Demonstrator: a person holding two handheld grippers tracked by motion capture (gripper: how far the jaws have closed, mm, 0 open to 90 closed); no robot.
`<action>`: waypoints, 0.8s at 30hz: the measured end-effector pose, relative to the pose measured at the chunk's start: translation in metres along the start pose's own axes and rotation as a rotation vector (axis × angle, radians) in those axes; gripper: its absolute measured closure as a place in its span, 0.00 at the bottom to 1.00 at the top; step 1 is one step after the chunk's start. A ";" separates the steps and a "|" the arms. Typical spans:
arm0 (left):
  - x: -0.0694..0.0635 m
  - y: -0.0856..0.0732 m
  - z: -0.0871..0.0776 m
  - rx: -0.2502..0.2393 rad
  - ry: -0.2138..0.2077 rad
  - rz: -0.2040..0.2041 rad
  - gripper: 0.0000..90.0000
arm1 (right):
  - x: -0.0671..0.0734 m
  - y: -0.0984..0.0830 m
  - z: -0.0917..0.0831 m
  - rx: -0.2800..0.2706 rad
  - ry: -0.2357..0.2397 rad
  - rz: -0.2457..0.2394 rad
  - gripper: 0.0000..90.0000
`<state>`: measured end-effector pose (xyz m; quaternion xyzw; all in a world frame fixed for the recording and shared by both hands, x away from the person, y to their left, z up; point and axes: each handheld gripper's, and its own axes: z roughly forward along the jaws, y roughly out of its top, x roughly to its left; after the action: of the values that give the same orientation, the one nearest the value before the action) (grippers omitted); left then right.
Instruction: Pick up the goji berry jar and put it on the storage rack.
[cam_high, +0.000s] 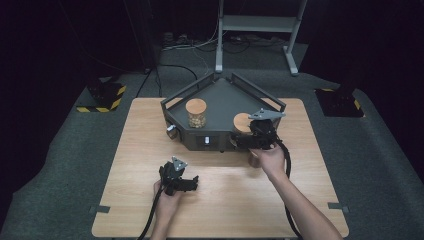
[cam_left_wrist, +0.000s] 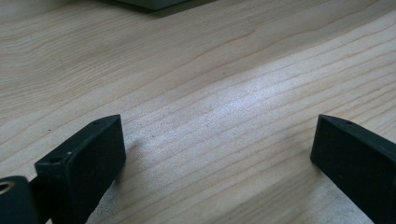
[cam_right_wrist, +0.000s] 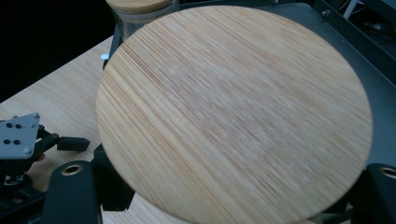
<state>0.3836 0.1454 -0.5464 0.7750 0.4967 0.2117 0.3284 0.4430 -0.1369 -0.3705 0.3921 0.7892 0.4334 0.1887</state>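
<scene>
At tray's front right corner: right gripper clamped on lidded jar; left gripper spread, idle on table. Risk: jar catching rim, slipping loose.

- Your right claw is closed on a jar, whose round wooden lid sits directly between its jaws.
- Beyond it, a second jar stands on the dark tray.
- Your left claw lies off to the left, above the counter.
</scene>
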 end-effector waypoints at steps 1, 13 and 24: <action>0.000 0.000 0.000 0.000 0.000 0.000 0.04 | 0.000 0.001 0.000 -0.001 -0.001 0.001 0.28; 0.000 0.000 0.000 0.000 0.000 0.000 0.04 | -0.006 0.010 0.006 0.002 -0.019 0.016 0.28; 0.000 0.000 0.000 0.000 0.000 0.000 0.04 | -0.007 0.018 0.012 0.007 -0.035 0.017 0.28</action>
<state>0.3836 0.1453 -0.5465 0.7749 0.4967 0.2116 0.3286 0.4632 -0.1301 -0.3629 0.4071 0.7839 0.4253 0.1974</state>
